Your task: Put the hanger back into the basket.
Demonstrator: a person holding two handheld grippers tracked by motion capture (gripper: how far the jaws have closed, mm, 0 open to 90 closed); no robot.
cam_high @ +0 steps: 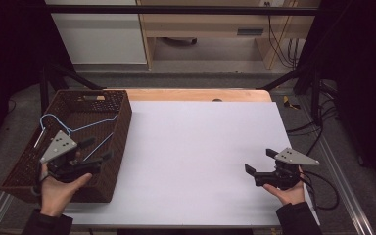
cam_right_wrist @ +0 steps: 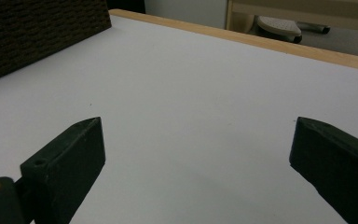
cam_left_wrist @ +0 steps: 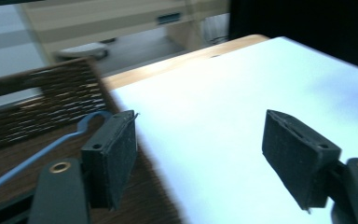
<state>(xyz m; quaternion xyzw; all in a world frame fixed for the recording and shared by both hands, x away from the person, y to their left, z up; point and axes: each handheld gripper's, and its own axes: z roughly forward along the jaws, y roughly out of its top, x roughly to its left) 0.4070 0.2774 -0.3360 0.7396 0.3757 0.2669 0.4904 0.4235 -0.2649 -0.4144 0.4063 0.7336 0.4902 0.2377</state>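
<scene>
— While the left gripper hangs over the basket's right wall, where is the hanger?

— Blue hanger lies inside the basket, slanting across it with its hook towards the far left; nothing grips it; in the left gripper view the blue wire runs just behind one of the fingers, apart from the pads as far as I can see.

— And those fingers?

— Spread wide with nothing between them; one is above the basket, the other above the white worktop.

— The right side?

— Right gripper sits near the worktop's right front corner, well apart from the basket; its fingers stand wide too, bare white surface between them; it points left towards the basket.
</scene>
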